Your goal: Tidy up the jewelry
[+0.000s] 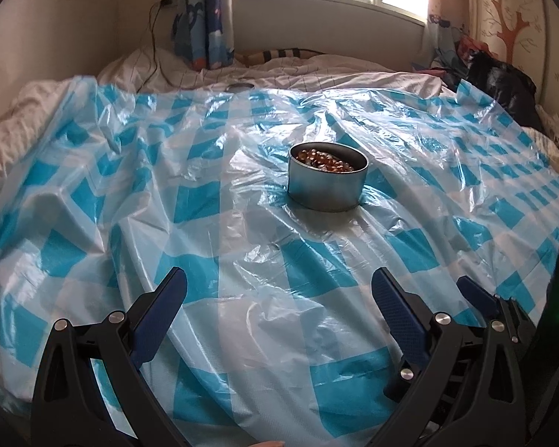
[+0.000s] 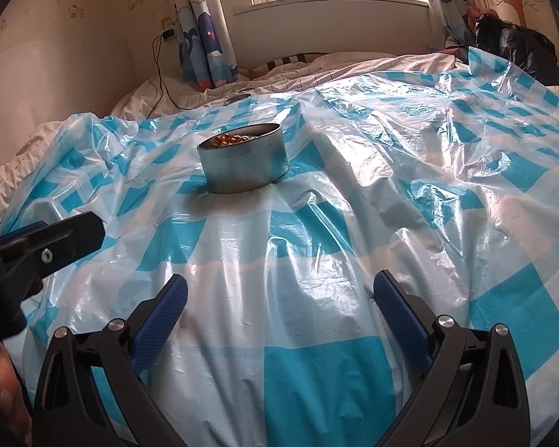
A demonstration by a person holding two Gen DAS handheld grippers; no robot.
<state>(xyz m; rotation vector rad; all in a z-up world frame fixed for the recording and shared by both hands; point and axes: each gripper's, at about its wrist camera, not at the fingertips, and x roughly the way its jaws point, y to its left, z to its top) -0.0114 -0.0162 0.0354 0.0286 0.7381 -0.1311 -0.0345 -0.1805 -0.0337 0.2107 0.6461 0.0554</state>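
Amber bead jewelry point(image 1: 326, 159) sits heaped inside the round metal tin point(image 1: 328, 186), and the tin rests on the blue-checked plastic sheet point(image 1: 212, 223). Left gripper point(image 1: 279, 294) hangs wide, empty, short of the tin. Right gripper point(image 2: 279, 298) likewise spread, gripping nothing, tin ahead to its left.
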